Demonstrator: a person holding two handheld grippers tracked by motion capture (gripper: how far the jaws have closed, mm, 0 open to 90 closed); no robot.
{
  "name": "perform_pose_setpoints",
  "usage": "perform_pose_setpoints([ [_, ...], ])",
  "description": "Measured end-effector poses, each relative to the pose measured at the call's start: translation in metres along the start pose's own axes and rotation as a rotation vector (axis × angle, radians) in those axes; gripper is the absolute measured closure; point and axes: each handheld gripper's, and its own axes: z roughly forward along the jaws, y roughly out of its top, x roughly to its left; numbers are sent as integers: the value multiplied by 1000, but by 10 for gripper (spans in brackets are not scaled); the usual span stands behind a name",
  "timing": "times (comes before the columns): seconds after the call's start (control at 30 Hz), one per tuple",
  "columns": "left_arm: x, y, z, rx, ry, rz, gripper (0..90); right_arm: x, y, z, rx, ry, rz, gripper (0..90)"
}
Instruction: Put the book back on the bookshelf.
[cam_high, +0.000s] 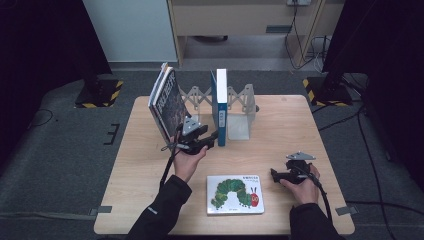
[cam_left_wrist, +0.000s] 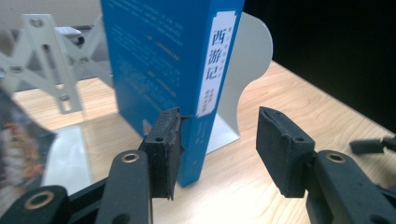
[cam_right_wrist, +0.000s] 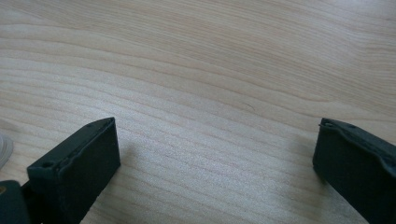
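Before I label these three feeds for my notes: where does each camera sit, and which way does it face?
High view: above the person's side, looking forward and down on the table; forearms, left gripper, right gripper.
Left gripper view: rides that gripper, facing the upright blue book and white bookend; open jaws with the book's spine edge between them.
Right gripper view: looks down at bare wood between open jaws.
The high and left gripper views share the blue book and bookend.
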Motion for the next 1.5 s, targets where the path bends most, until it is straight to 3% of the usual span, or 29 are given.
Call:
perform_pose_setpoints([
  [0.23,9,-6,-25,43,-5,-4,446,0,-1,0,-4,-8,-6,15],
  [0.47,7,-17,-42,87,-13,40,420,2,-1,-1,-5,-17,6,26],
  [0.63,8,-34,-50,135,-31,22,394,4,1,-7,9,-4,-9,155],
  [0.7,10,-42,-54,148,-35,3,380,6,2,-10,10,-3,-35,168],
  [0.93,15,-70,-62,205,-41,-30,363,16,5,-22,-38,50,-34,190],
  [1.17,11,-88,-56,274,-56,-33,342,28,4,-36,-68,120,-11,208],
  [1.33,4,-99,-50,320,-64,7,325,41,2,-43,-82,176,-24,227],
  [1.5,-4,-106,-42,358,-93,25,305,55,-1,-43,-60,216,-40,235],
])
